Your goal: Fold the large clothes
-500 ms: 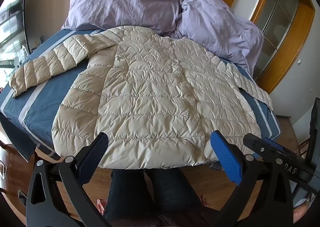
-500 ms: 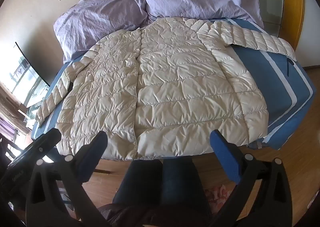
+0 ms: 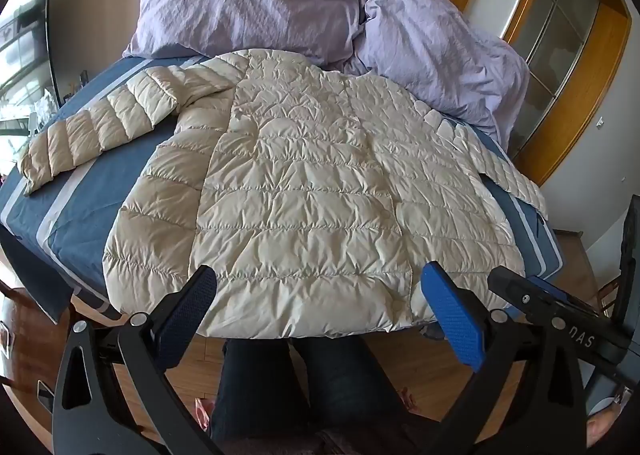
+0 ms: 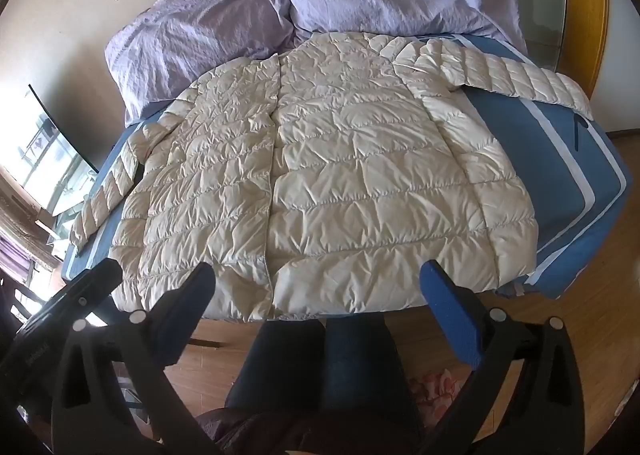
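Note:
A cream quilted puffer jacket (image 3: 304,191) (image 4: 332,179) lies spread flat on the blue bed (image 3: 76,223) (image 4: 560,183), collar toward the pillows and hem at the near edge. Its left sleeve (image 3: 100,127) stretches out to the left and its right sleeve (image 4: 516,75) to the right. My left gripper (image 3: 318,295) hangs open just in front of the hem, nothing between its fingers. My right gripper (image 4: 318,291) is also open above the hem and holds nothing. It shows in the left wrist view at the right edge (image 3: 560,319).
Two lilac pillows (image 3: 248,3) (image 3: 440,47) lie at the head of the bed. A person's dark-trousered legs (image 3: 304,387) stand against the near bed edge on a wooden floor (image 4: 580,319). A wood-framed glass door (image 3: 560,35) is at the right.
Both views have shifted very slightly; the jacket and both open grippers stand as they did.

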